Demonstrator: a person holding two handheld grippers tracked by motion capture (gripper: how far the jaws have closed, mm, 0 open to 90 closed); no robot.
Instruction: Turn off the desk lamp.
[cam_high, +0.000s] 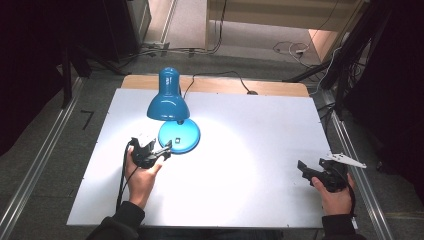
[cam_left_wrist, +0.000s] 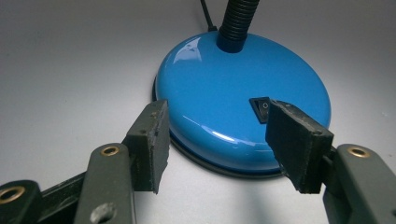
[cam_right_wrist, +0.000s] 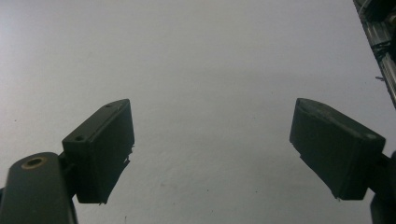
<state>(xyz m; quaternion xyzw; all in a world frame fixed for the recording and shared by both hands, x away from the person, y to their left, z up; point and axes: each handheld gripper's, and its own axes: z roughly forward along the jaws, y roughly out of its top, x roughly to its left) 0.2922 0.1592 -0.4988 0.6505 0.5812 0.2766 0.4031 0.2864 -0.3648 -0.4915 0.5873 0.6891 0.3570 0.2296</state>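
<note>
One glossy blue desk lamp (cam_high: 172, 112) lit on a pale grey rectangular tabletop (cam_high: 250, 150), with two hand-held black two-jaw grippers at the near edge. Lamp set left of centre toward the far side, its round blue base (cam_left_wrist: 243, 116) flat on the surface, a black ribbed gooseneck (cam_left_wrist: 238, 21) rising from the back of the base to one bell-shaped blue shade (cam_high: 168, 102) tilted over it. One small black rocker switch (cam_left_wrist: 261, 108) on top of the base, near its front. One thin black cord (cam_high: 220, 77) trailing from the lamp toward the far edge of the table. Left gripper (cam_left_wrist: 219, 144), held in the left hand (cam_high: 141, 177), just beside the base, jaws spread apart and straddling its near rim, right pad (cam_left_wrist: 296, 142) close in front of the switch; contact with the base not clear. Right gripper (cam_right_wrist: 210, 149), held in the right hand (cam_high: 336, 195), well apart near the right edge, jaws wide apart over bare surface, gripping nothing. Broad open tabletop between the two grippers and across the right half. Metal rails (cam_high: 30, 180) along both sides of the table; grey floor beyond.
</note>
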